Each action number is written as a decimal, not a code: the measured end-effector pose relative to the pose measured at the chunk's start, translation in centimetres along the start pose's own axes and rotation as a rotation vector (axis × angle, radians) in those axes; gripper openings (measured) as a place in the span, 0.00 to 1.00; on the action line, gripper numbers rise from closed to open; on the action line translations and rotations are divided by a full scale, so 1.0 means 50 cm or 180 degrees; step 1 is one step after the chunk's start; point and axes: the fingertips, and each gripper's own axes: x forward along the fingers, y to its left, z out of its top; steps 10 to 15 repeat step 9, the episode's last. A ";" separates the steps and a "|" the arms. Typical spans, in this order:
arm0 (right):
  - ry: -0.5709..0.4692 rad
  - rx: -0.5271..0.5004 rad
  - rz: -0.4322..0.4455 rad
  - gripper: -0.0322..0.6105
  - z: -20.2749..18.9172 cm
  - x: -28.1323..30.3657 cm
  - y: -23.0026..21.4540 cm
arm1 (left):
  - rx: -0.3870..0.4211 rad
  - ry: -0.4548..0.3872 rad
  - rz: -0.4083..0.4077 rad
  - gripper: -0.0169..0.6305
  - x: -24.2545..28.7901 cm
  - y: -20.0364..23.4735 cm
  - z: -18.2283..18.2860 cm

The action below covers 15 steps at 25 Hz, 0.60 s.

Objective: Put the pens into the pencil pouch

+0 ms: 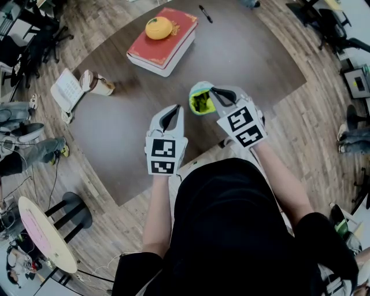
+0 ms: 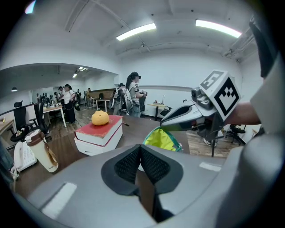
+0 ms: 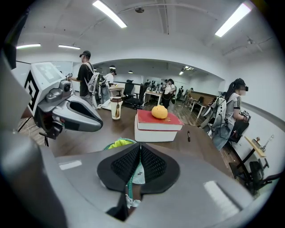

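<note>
Lime-lined pencil pouch (image 1: 200, 102) pinched at its zip edge, with one pen well apart from it.
The right gripper (image 1: 217, 92) has its jaws pressed together on the pouch's teal zipper edge and holds it over the near part of the brown table (image 1: 115, 133), mouth gaping. The left gripper (image 1: 173, 111) hangs near it, jaws fully together with nothing between them. A black pen (image 1: 205, 14) lies on the table's far side, beyond a red book (image 1: 165, 43) topped with an orange fruit (image 1: 158, 28). A lidded cup (image 1: 97, 83) stands toward the left.
</note>
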 end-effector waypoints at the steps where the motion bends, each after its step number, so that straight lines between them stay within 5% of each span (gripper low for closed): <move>1: 0.0002 -0.0004 0.0002 0.08 0.000 -0.001 0.001 | 0.0001 0.0002 -0.0002 0.02 -0.001 -0.001 0.000; 15: 0.0001 -0.0021 0.0014 0.08 0.000 0.000 0.003 | -0.0011 0.0010 -0.0010 0.02 -0.001 -0.004 -0.003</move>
